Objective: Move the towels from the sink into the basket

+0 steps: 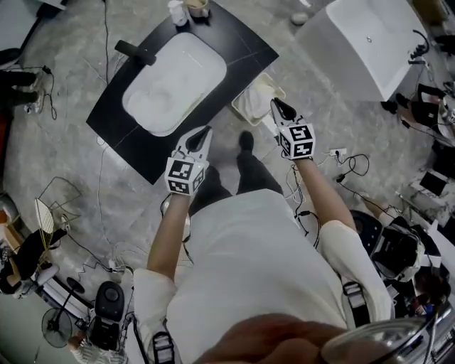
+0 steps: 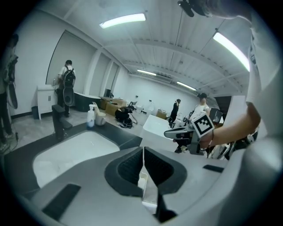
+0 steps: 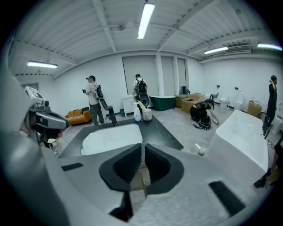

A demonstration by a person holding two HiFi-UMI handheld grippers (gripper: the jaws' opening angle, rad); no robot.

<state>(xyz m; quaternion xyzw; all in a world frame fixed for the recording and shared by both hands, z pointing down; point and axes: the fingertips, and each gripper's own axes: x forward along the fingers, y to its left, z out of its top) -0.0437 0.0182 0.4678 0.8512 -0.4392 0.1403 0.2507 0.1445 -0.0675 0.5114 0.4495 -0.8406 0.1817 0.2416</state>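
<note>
White rounded sink [image 1: 174,82] set in black rectangular counter [image 1: 245,46].

A white bathtub [image 1: 359,43] fills the upper right of the head view. A black faucet [image 1: 135,52] and white bottle [image 1: 176,12] stand near the top edge. Cables [image 1: 353,165] trail at middle right.

The person wears a white short-sleeved shirt [image 1: 249,263], dark trousers [image 1: 250,174] and a dark shoe [image 1: 246,140]. A dark strap [image 1: 353,293] with a buckle lies over the shirt near one shoulder. The left gripper [image 1: 206,131] and the right gripper [image 1: 276,105] each carry a white cube printed with black square markers: the left cube [image 1: 185,175] and the right cube [image 1: 298,140]. Their fingers [image 2: 128,167] are black and tapering with ribbed inner faces, set in a pale grey body.
</note>
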